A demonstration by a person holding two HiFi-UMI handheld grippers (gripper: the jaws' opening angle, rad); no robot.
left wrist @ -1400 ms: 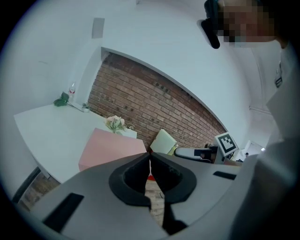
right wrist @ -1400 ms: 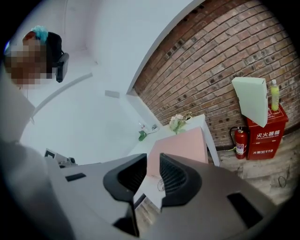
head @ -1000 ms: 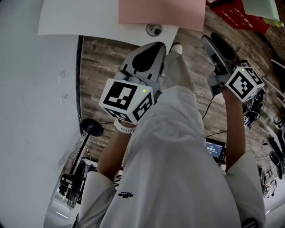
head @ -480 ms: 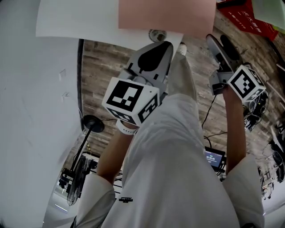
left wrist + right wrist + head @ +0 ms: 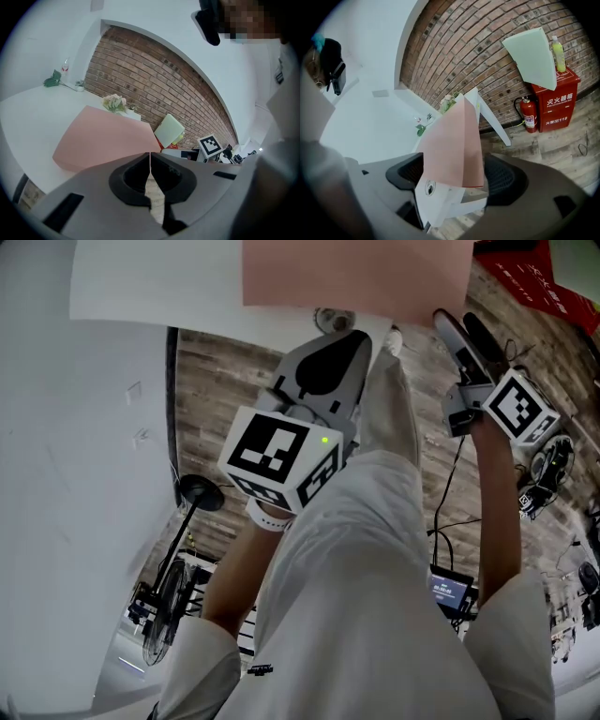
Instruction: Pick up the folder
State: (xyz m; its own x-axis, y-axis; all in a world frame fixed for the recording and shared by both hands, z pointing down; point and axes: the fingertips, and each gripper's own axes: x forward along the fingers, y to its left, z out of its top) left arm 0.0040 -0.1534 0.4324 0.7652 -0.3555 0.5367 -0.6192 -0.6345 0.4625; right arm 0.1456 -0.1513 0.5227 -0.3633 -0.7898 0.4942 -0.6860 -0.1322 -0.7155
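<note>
Currently we see the flat pink paper folder [image 5: 356, 273] lying at the white table's [image 5: 159, 282] near edge, its corner framed between our right gripper's [image 5: 459, 338] spread jaws, while our left gripper [image 5: 150, 159] hangs nearby, jaws pressed together, empty.

My head view cuts the folder [image 5: 356, 273] off at the top edge; in left gripper view I lose its near corner behind the left gripper [image 5: 150, 157]

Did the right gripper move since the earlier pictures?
Yes. The right gripper went forward toward the table; its open jaws now stand around the folder corner.
</note>
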